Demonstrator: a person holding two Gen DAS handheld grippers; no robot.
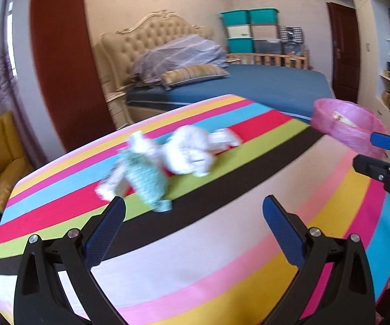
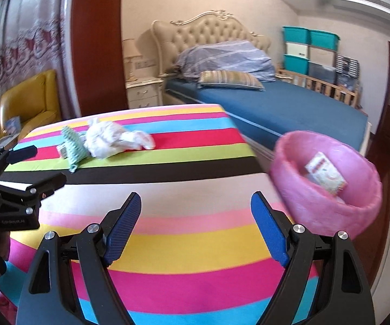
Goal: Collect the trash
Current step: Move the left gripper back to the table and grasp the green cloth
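Observation:
On the striped table [image 1: 195, 243] [image 2: 195, 243] lies a heap of trash: crumpled white paper [image 1: 192, 149] [image 2: 108, 138] and a green patterned wrapper [image 1: 146, 181] [image 2: 71, 146]. My left gripper [image 1: 195, 208] is open and empty, just short of the green wrapper; it also shows at the left edge of the right wrist view [image 2: 43, 165]. My right gripper [image 2: 196, 201] is open with nothing between its fingers, over the table's middle, left of the pink bin [image 2: 327, 187] [image 1: 349, 127]. A white packet [image 2: 326, 173] lies inside the bin. The right gripper's fingertips [image 1: 368, 159] show beside the bin.
A bed with a blue sheet [image 2: 289, 105] stands behind the table. A yellow armchair [image 2: 32, 103] is at the far left, a nightstand [image 2: 143, 92] beside the bed. Stacked storage boxes [image 1: 249, 29] and a dark door [image 1: 343, 54] are at the back.

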